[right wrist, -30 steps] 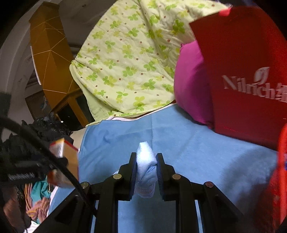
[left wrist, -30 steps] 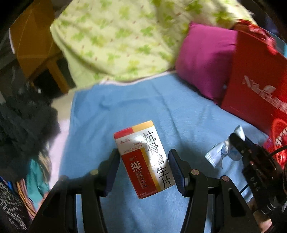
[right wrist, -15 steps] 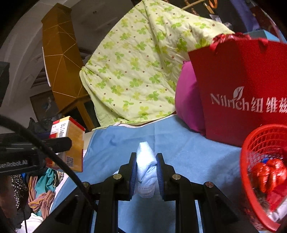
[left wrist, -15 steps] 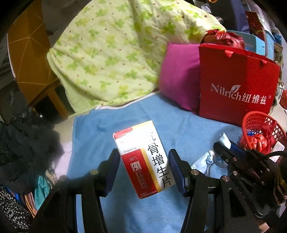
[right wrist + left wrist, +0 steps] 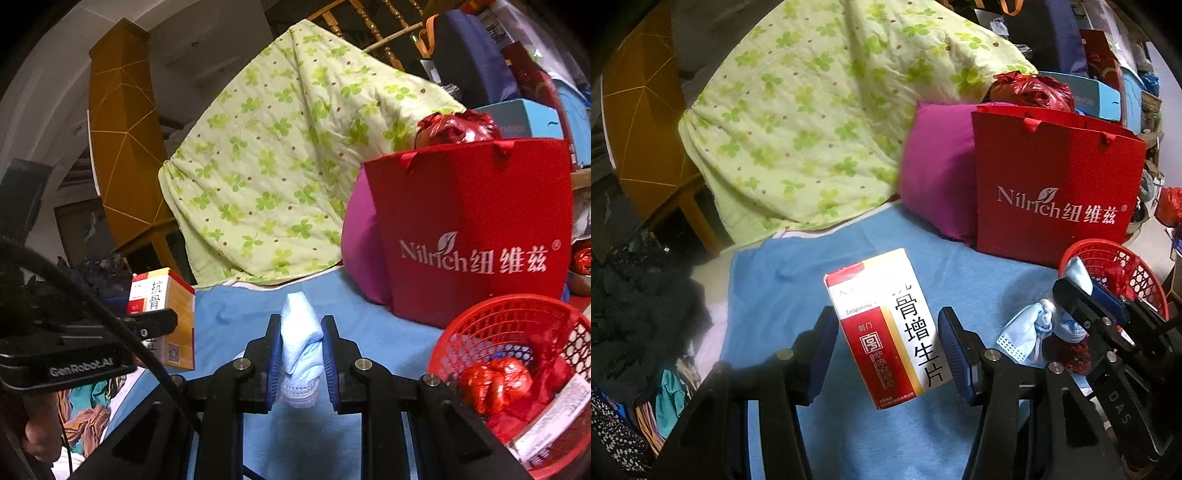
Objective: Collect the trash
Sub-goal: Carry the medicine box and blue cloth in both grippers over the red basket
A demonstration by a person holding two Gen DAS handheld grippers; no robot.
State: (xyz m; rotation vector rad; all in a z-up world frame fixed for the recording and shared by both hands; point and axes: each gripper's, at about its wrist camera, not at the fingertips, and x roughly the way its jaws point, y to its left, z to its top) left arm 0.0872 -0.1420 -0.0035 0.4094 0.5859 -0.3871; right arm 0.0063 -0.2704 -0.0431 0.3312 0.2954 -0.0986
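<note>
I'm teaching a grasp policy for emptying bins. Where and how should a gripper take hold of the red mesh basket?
Grip the red mesh basket by its rim from above, one finger inside and one outside. The near-left arc of the rim is bare and the open mesh wall under it is thin; red wrappers fill the middle, and the red gift bag stands close behind.
</note>
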